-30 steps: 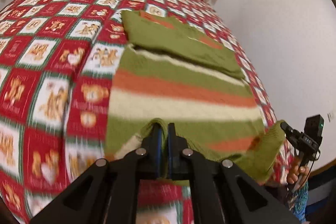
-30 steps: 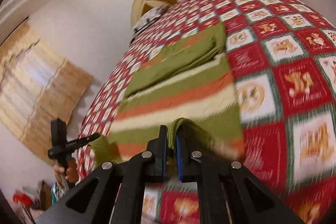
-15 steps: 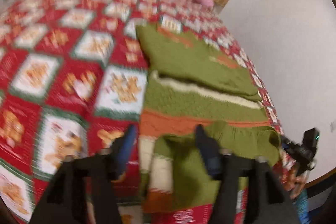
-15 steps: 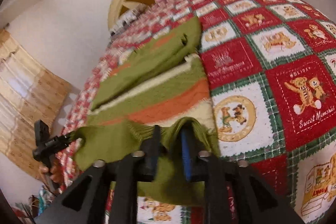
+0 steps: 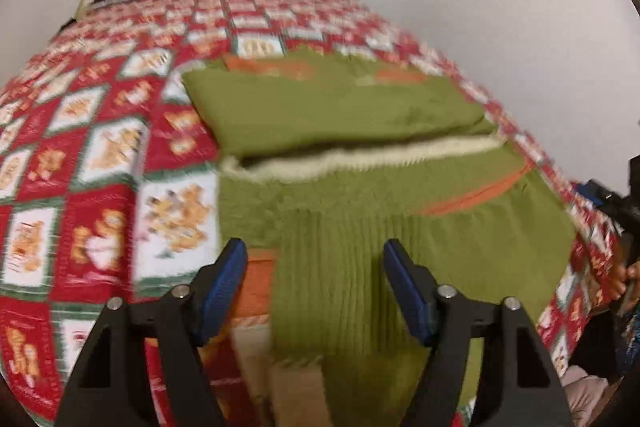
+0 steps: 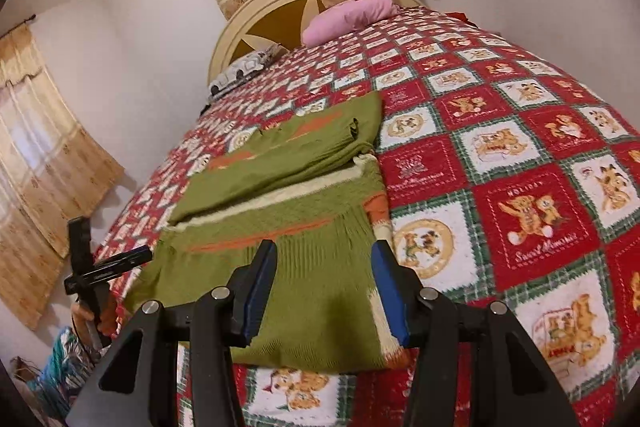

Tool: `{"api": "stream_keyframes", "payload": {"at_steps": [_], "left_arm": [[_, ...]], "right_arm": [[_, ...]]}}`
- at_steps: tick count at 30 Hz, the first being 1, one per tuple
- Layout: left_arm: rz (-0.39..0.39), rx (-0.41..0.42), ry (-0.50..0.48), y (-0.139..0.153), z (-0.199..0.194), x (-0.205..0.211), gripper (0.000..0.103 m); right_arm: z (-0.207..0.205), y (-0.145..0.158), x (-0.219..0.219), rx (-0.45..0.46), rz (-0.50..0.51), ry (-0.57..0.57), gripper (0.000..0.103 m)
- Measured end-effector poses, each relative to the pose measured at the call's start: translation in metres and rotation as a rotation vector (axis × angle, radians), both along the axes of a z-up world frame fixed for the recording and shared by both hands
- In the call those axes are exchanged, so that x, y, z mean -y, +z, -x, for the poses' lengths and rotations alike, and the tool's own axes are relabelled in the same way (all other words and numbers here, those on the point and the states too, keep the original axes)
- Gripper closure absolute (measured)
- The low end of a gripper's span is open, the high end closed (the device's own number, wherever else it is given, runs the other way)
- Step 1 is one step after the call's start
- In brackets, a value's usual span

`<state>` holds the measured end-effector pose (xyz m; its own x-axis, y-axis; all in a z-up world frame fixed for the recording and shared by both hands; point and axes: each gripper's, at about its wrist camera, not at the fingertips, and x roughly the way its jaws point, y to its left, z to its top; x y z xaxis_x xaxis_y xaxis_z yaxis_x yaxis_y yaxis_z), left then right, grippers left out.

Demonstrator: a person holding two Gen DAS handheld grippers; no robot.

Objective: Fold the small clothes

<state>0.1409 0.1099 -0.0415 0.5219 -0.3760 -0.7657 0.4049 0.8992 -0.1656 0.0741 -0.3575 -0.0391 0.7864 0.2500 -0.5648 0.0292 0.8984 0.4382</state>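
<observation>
A small green knitted sweater [image 5: 340, 107] with orange and cream stripes lies on the red patchwork quilt [image 5: 100, 155]. Its sleeves are folded across the top and its ribbed hem is folded up over the body. My left gripper [image 5: 315, 251] hovers open above the folded hem, its blue pads clear of the cloth. In the right wrist view the same sweater [image 6: 312, 219] lies flat below my right gripper [image 6: 323, 251]. Its jaws are opening, with the hem under them and nothing pinched. Each gripper shows in the other's view: left gripper [image 6: 100, 267], right gripper [image 5: 612, 203].
A pink pillow [image 6: 352, 15] and a black-and-white patterned pillow [image 6: 244, 67] lie by the round cream headboard [image 6: 264, 23]. A white wall [image 5: 500, 7] runs close along one side of the bed. Curtains [image 6: 44, 155] hang beyond the bed's edge. The quilt [image 6: 520, 167] spreads wide beside the sweater.
Both grippers were shut on the sweater's hem, carried it up over the body, and have let go. The hem now lies folded flat and both sets of jaws stand apart.
</observation>
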Motion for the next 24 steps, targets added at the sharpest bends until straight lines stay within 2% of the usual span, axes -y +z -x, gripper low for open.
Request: {"api": "stream_keyframes", "payload": {"at_steps": [2, 3, 5, 6, 8, 9, 11, 15, 18, 21, 24], "left_arm": [[-0.052, 0.036, -0.004, -0.002, 0.005, 0.008, 0.035], [-0.052, 0.045, -0.014, 0.0, 0.008, 0.009, 0.038], [-0.032, 0.031, -0.028, 0.001, 0.011, 0.008, 0.052], [-0.031, 0.035, -0.025, 0.002, 0.012, 0.007, 0.056], [-0.01, 0.032, -0.016, 0.003, 0.012, 0.002, 0.08], [0.014, 0.023, -0.007, 0.003, 0.011, -0.002, 0.085], [0.047, 0.013, 0.001, 0.003, 0.009, -0.004, 0.088], [0.02, 0.056, 0.0, 0.005, 0.015, 0.005, 0.088], [0.033, 0.063, -0.003, 0.003, 0.013, 0.006, 0.086], [0.037, 0.041, 0.013, -0.002, 0.007, 0.007, 0.076], [0.077, 0.026, 0.009, -0.003, 0.003, 0.005, 0.058]], "right_arm": [[0.004, -0.001, 0.003, -0.006, 0.013, -0.013, 0.053], [0.004, -0.001, 0.005, -0.006, 0.019, -0.019, 0.053], [0.007, -0.001, 0.01, -0.007, 0.033, -0.05, 0.053], [0.008, -0.002, 0.016, -0.006, 0.035, -0.073, 0.053], [0.008, -0.002, 0.022, -0.011, 0.033, -0.095, 0.053], [0.009, -0.003, 0.025, -0.016, 0.043, -0.106, 0.053], [0.01, -0.003, 0.025, -0.025, 0.082, -0.104, 0.053], [0.004, -0.003, 0.01, -0.042, 0.149, -0.016, 0.053], [-0.01, -0.004, -0.009, -0.048, 0.218, 0.051, 0.053], [-0.035, -0.011, -0.03, -0.078, 0.315, 0.114, 0.052], [-0.058, -0.023, -0.046, -0.117, 0.379, 0.163, 0.052]]}}
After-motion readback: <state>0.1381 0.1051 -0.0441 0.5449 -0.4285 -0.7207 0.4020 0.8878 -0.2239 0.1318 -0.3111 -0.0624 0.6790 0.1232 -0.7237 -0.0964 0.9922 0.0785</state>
